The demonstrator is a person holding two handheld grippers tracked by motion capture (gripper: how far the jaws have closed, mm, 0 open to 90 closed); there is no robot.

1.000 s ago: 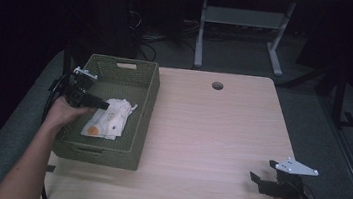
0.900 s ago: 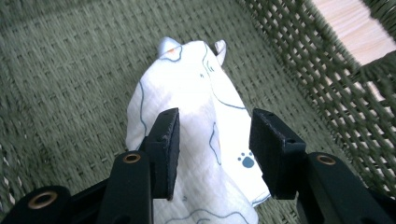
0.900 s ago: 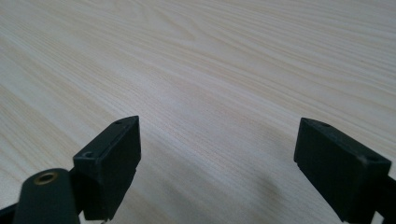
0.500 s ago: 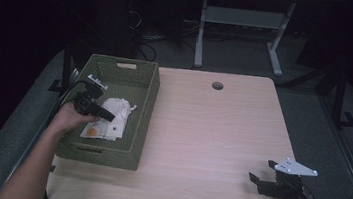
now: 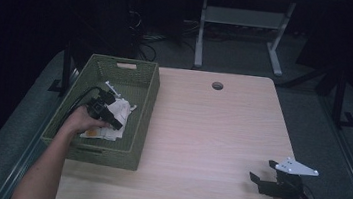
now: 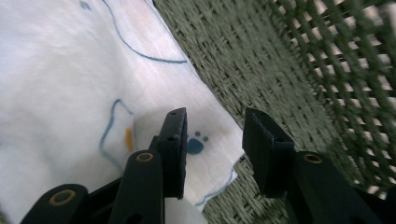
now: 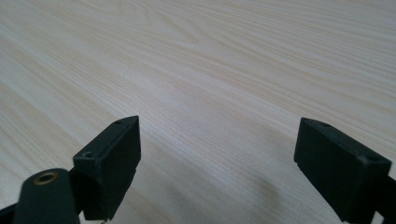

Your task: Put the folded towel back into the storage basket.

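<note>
Dark room all round, cables and a frame leg on the floor behind, and a pale wood table [image 5: 221, 135] lit in the middle of it. On its left side sits the green woven basket [image 5: 137, 120], and that is where I have the left gripper [image 5: 112, 117] down inside, right over the white packets [image 5: 122, 109] lying on the basket floor.

From the left gripper view the jaws stand apart, with nothing between them yet. The corner of a white packet [image 6: 201, 140], the one with a small blue paw print, lies just under and between the jaw tips, and the basket weave [image 6: 261, 70] runs off to the side. So the gripper is released and lined up on that corner, by my reading.

Over on my right, the right gripper [image 5: 266, 176] rests near the front edge of the table, jaws spread wide over bare wood, well apart from the basket.

Risks from here, as I judge them: the packet looks thin and flat, so if I close too high the jaws may skim off the corner and catch nothing. Close too low and one jaw could dig into the weave and snag. The packets also overlap, so a pinch here might drag a second one up, and a lift could drop it on the basket wall.
</note>
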